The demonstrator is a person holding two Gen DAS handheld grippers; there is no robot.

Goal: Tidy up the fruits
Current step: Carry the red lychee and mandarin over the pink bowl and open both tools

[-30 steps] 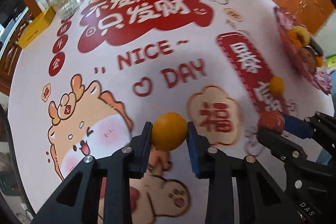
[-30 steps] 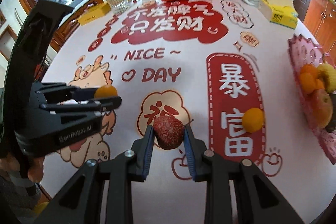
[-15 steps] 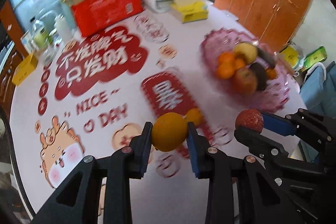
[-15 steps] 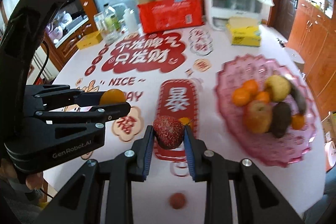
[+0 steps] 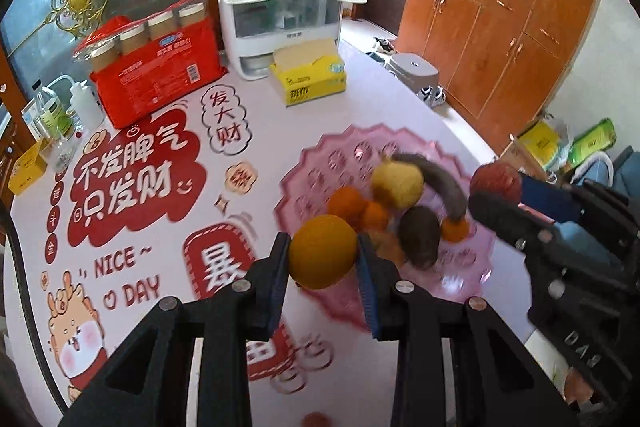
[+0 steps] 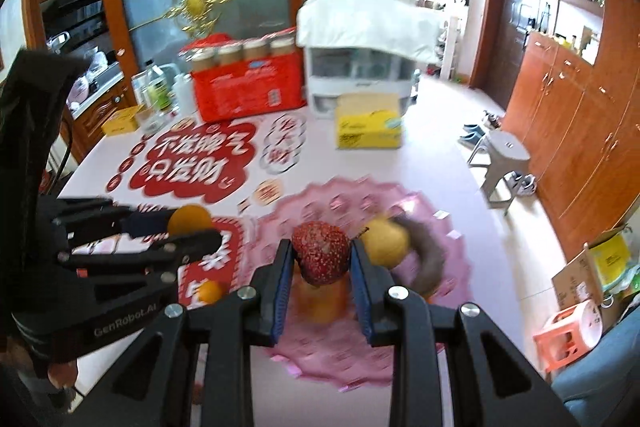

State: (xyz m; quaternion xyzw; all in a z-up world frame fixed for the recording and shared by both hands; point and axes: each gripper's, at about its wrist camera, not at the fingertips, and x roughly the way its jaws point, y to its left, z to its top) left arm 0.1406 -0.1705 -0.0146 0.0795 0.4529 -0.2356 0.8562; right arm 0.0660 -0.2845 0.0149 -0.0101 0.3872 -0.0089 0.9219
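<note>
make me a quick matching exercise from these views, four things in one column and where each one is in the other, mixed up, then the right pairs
Things:
1. orange
2. red speckled fruit
3. yellow pear
4. yellow tissue box

Places:
A. lying in the pink tray
B. on the table in front of the white appliance
C. held between the jaws of the left gripper
D. held between the jaws of the right gripper

Pairs: 1-C, 2-D, 3-A, 4-B
</note>
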